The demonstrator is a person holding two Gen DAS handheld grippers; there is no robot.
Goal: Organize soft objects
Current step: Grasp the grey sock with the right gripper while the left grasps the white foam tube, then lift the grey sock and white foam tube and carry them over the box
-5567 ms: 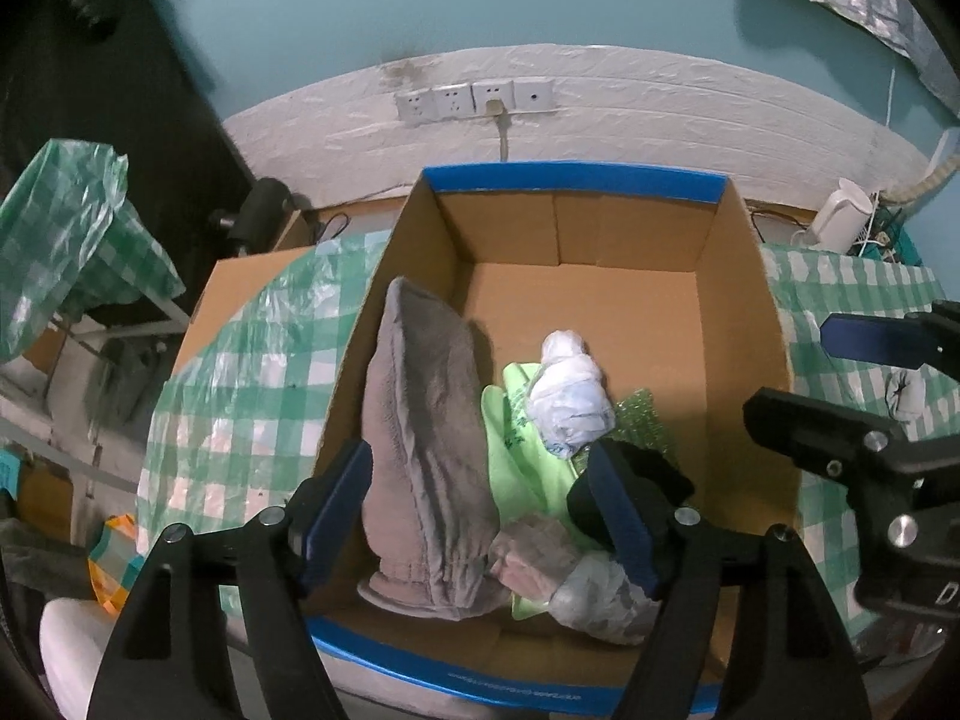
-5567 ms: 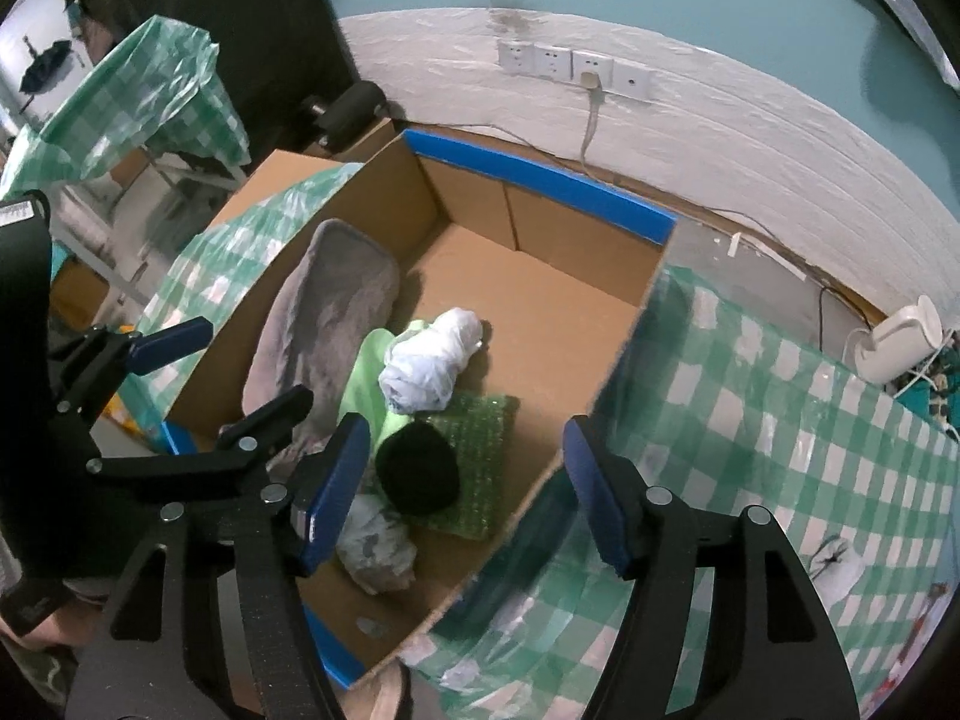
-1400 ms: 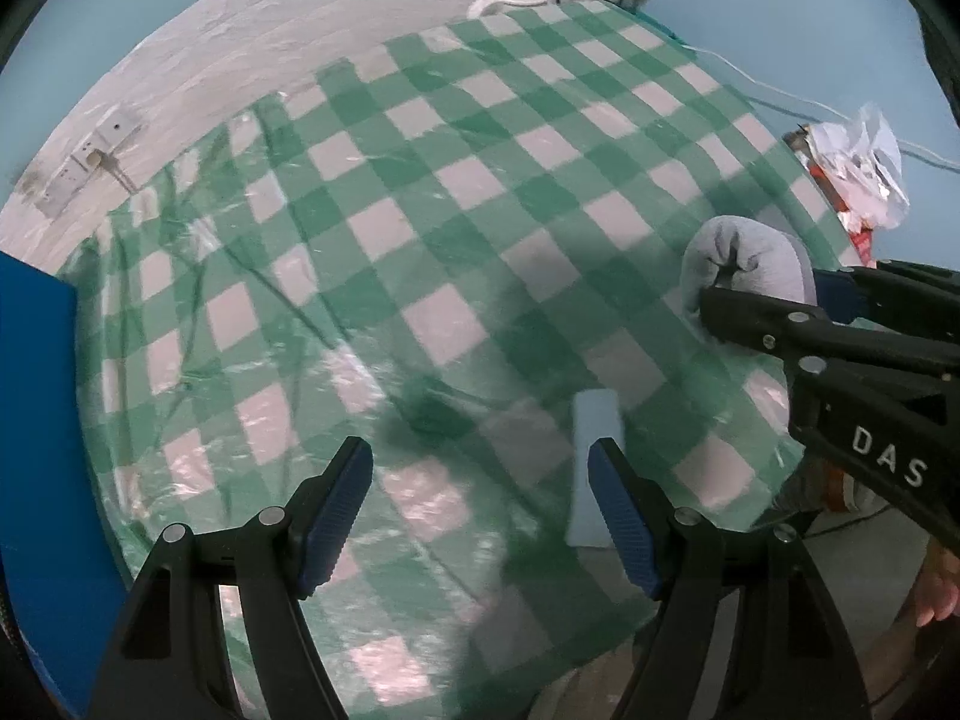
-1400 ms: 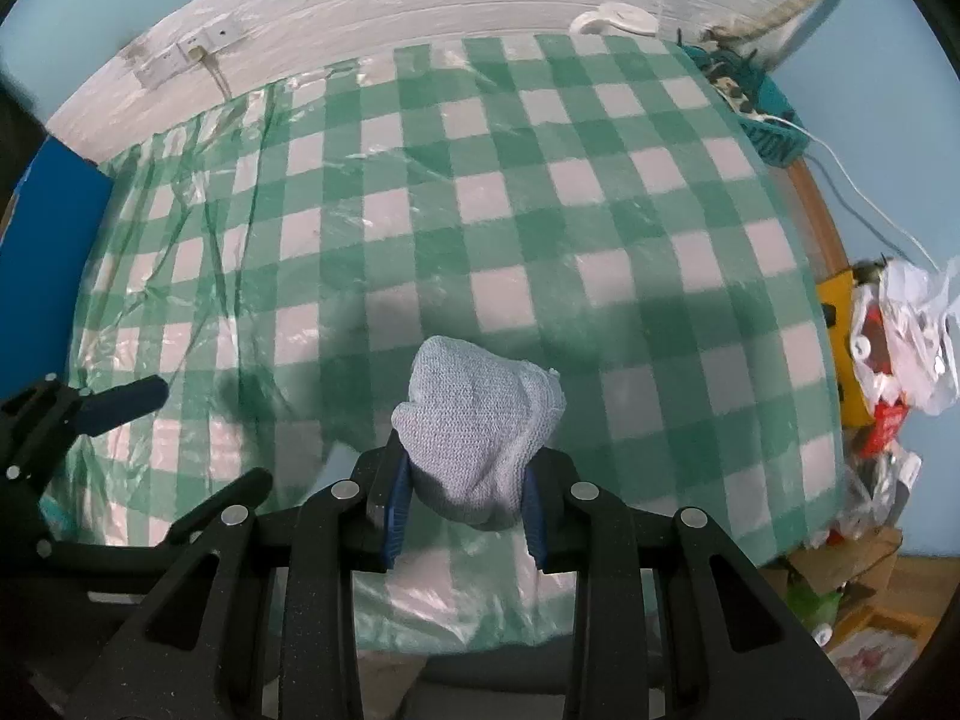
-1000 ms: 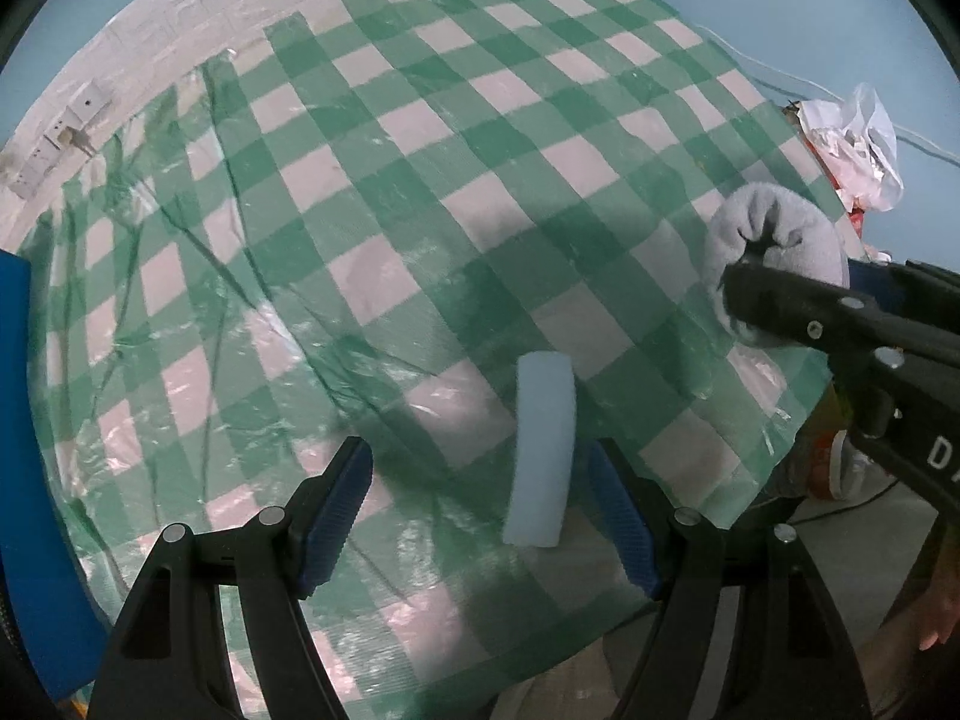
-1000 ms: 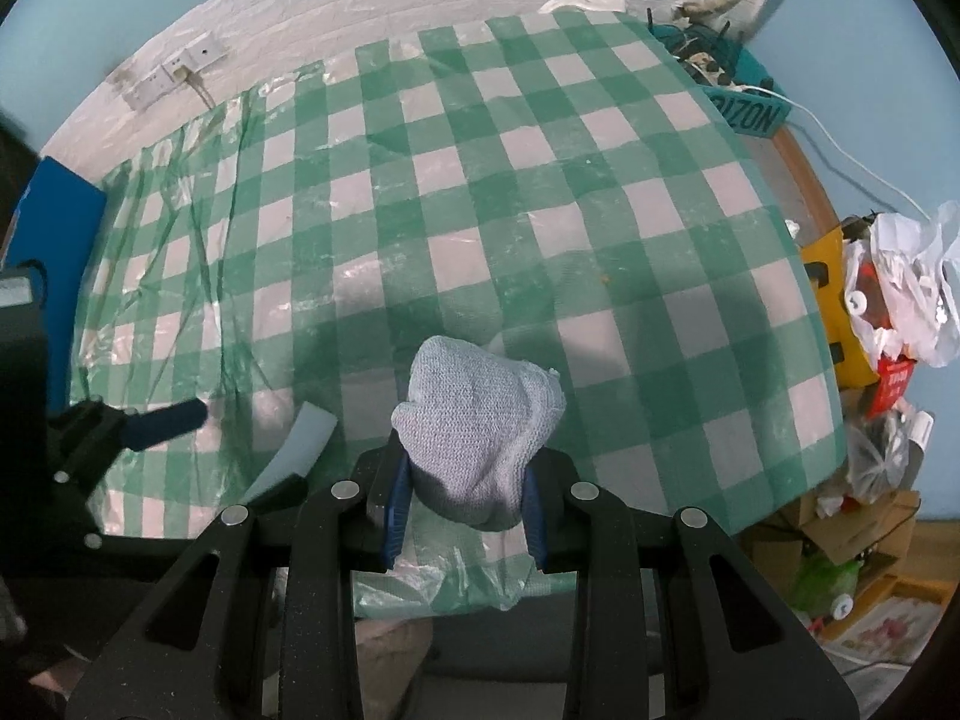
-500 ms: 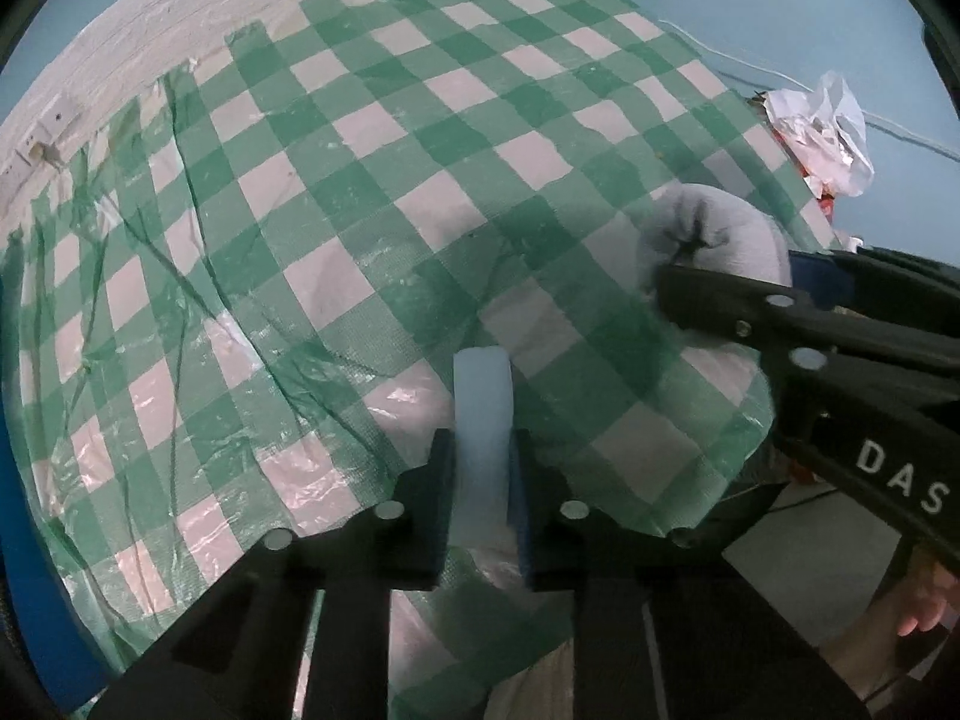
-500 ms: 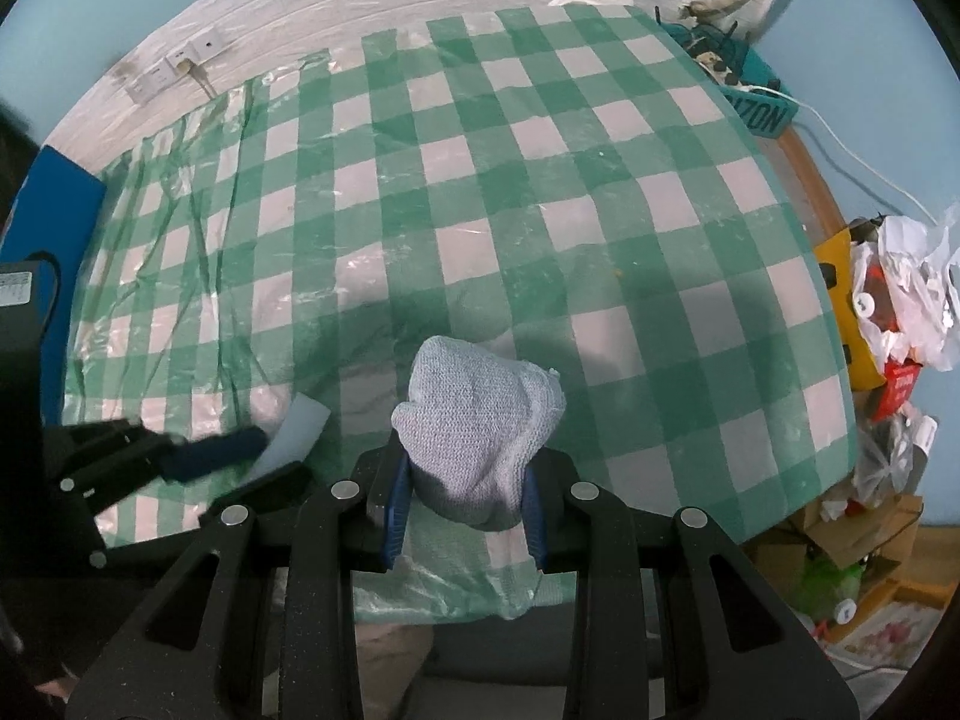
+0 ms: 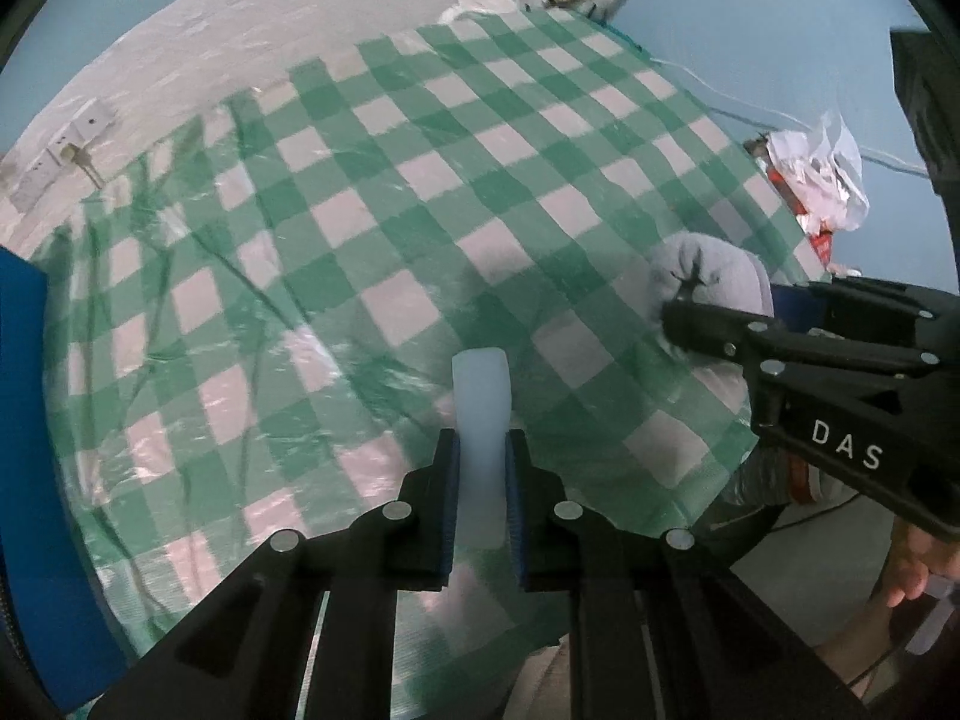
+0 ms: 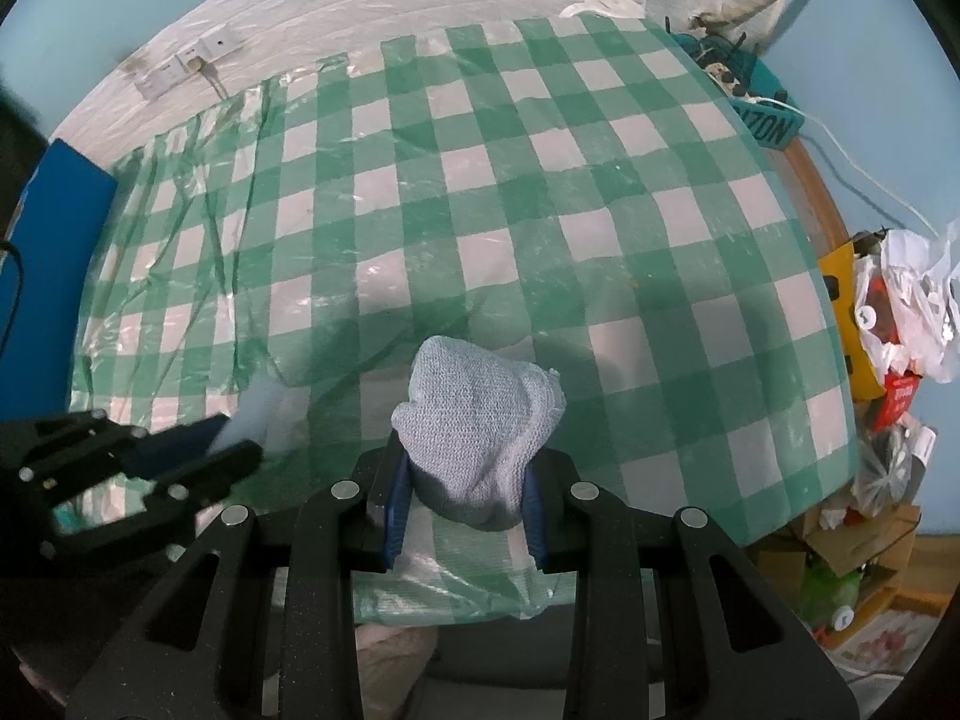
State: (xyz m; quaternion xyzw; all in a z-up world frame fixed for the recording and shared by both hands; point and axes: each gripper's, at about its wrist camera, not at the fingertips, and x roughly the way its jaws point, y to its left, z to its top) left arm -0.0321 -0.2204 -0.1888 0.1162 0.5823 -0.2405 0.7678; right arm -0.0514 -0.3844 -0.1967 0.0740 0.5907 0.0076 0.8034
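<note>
My left gripper (image 9: 482, 450) is shut on a pale blue foam strip (image 9: 480, 402), which stands up between the blue pads just above the green-and-white checked tablecloth (image 9: 372, 228). From the right wrist view the same left gripper (image 10: 231, 441) is blurred at the lower left, with the foam strip (image 10: 258, 405) poking out. My right gripper (image 10: 465, 495) is shut on a light grey knitted bundle (image 10: 480, 414) near the table's front edge. In the left wrist view that grey bundle (image 9: 708, 282) bulges beyond the right gripper's black fingers (image 9: 714, 324).
A blue-edged box side (image 9: 30, 450) stands at the far left, its blue edge (image 10: 42, 252) also in the right wrist view. White and red bags (image 10: 912, 324) and cardboard clutter lie off the table's right edge. Wall sockets (image 10: 180, 63) sit behind. A hand (image 9: 918, 564) shows lower right.
My left gripper closed on the foam strip that lay on the cloth and lifted it a little. The right gripper kept still with the grey bundle.
</note>
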